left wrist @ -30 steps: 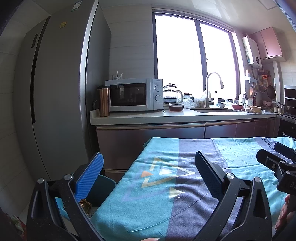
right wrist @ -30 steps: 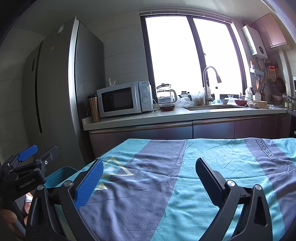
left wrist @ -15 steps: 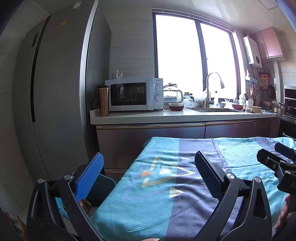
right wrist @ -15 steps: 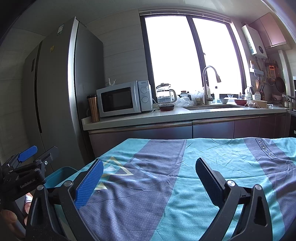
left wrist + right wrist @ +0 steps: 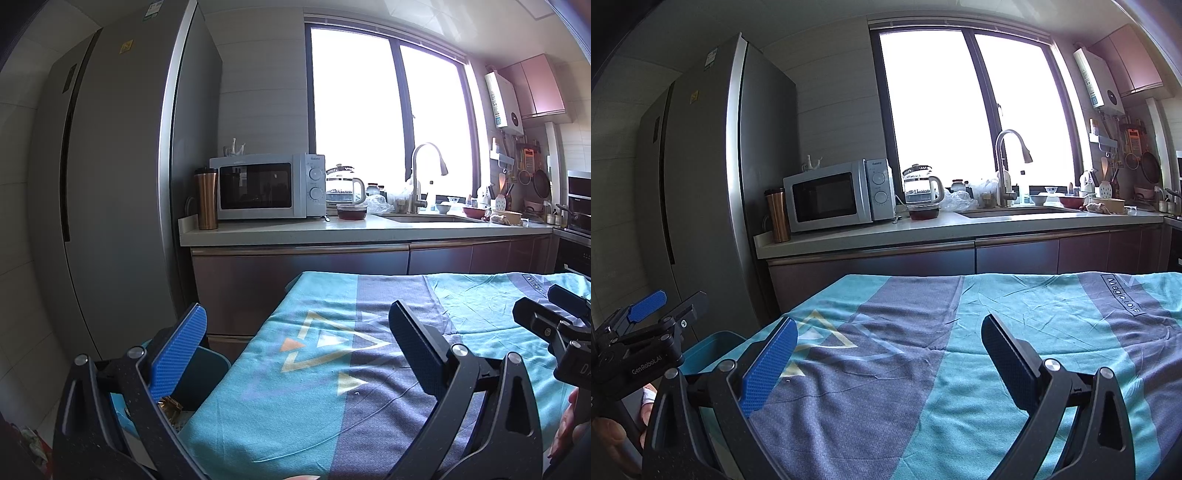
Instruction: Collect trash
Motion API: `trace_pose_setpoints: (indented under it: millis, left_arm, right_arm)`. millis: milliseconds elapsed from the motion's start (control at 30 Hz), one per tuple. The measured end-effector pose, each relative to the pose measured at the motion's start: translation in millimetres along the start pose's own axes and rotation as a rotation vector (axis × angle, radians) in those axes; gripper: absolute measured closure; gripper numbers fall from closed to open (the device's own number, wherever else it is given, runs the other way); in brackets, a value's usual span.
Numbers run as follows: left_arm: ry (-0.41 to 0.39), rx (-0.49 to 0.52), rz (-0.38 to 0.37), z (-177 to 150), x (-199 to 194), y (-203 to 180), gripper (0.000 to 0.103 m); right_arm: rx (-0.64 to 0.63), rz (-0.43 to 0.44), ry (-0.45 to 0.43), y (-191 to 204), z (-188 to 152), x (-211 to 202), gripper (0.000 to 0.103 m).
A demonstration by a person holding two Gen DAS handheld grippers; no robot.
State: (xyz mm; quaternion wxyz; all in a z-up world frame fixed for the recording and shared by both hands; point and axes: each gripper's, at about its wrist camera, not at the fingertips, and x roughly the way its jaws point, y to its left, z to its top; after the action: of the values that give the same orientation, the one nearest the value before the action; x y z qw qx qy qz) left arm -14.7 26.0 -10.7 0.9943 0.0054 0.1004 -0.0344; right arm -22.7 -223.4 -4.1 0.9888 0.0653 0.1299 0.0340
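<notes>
My left gripper is open and empty, held over the left end of a table under a teal and grey cloth. A teal bin stands on the floor beside the table's left edge, with crumpled gold wrapper trash inside it, seen past my left finger. My right gripper is open and empty over the cloth. The bin's rim shows in the right wrist view. No trash shows on the cloth. Each gripper appears at the edge of the other's view.
A tall grey fridge stands at the left. A counter behind the table holds a microwave, a copper tumbler, a glass kettle and a sink with tap. An oven is at the far right.
</notes>
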Motion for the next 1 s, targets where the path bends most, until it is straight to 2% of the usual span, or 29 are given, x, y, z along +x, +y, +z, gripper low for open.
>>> trace_pose_setpoints:
  millis: [1000]
  left_arm:
    - [0.013,0.003,-0.006,-3.4,5.3,-5.4,0.006]
  right_arm:
    - [0.009,-0.004,0.001,1.3,-1.3,-0.1,0.006]
